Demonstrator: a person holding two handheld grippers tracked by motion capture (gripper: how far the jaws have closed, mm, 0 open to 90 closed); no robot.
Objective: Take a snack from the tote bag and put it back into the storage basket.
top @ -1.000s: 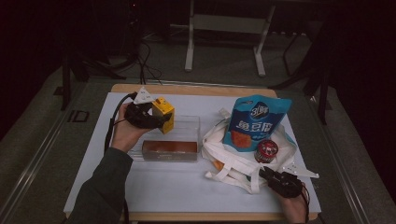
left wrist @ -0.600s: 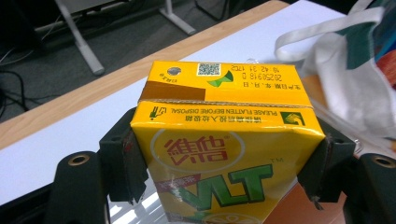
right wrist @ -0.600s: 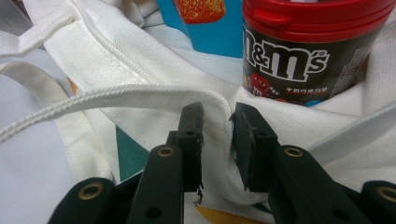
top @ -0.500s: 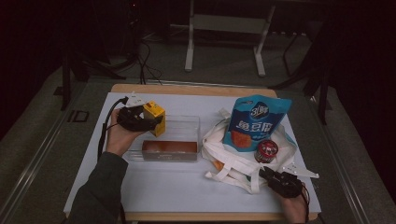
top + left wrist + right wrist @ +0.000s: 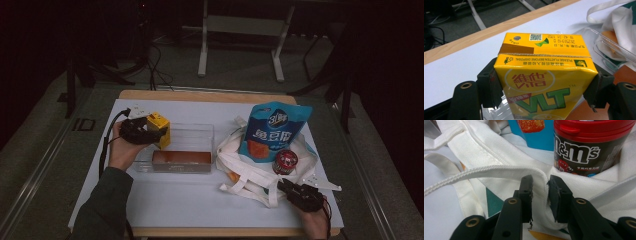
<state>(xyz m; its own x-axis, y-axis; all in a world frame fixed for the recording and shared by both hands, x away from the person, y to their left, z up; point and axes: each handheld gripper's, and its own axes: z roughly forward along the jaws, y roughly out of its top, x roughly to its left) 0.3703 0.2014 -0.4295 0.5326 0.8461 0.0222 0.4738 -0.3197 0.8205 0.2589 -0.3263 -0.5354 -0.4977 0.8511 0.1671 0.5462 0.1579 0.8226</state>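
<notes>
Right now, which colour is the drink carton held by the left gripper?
The drink carton is yellow with green lettering, clearest in the left gripper view.

The left gripper (image 5: 150, 131) is black, with a grey three-cornered plate on top and a black cable looping from its body. The person's left arm wears a dark green sleeve (image 5: 102, 207). The right gripper (image 5: 540, 192) has matte black, blocky jaws with brass-ringed screw holes and chipped pad edges.

Dim room; grey floor (image 5: 45, 165), white metal stand (image 5: 240, 30) behind wooden-edged table (image 5: 200, 95).
</notes>
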